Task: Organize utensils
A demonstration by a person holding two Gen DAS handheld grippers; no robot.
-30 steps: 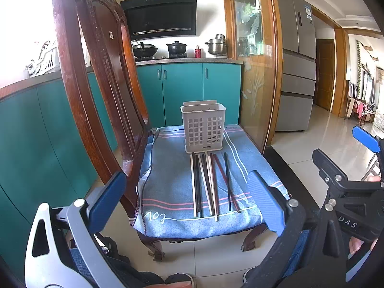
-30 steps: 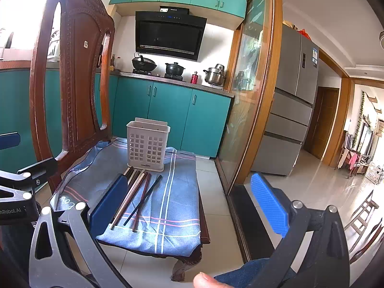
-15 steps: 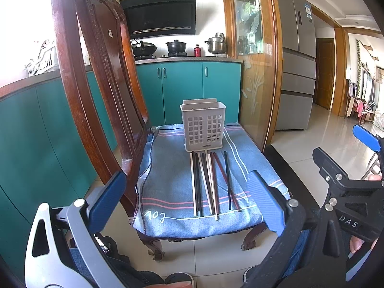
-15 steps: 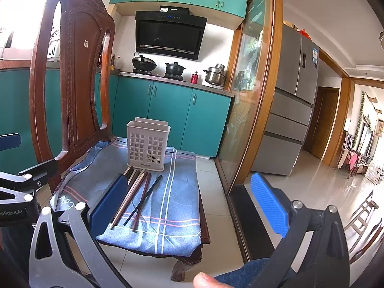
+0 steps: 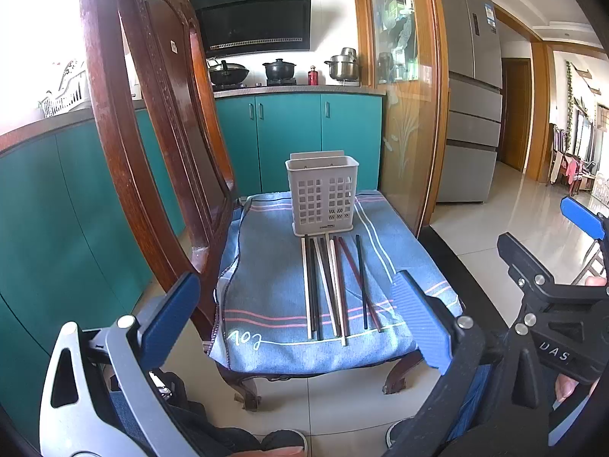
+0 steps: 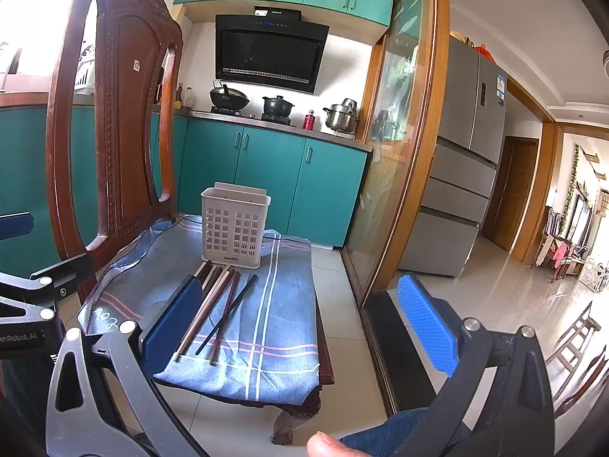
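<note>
A white perforated utensil holder [image 5: 322,195] [image 6: 235,225] stands upright at the far end of a chair seat draped with a blue striped cloth [image 5: 274,293] [image 6: 274,304]. Several chopsticks [image 5: 335,285] [image 6: 220,304], pale, dark and reddish, lie side by side on the cloth in front of the holder. My left gripper [image 5: 293,316] hangs open short of the seat's near edge, nothing between its fingers. My right gripper [image 6: 300,320] is open too, off the seat's right front corner, and its body shows at the right of the left wrist view.
The carved wooden chair back [image 5: 152,122] [image 6: 125,122] rises on the left of the seat. Teal cabinets [image 5: 289,141] with pots on the counter stand behind. A glass sliding door [image 6: 396,152] and a grey fridge [image 5: 472,114] are to the right. A person's knees and shoes sit below.
</note>
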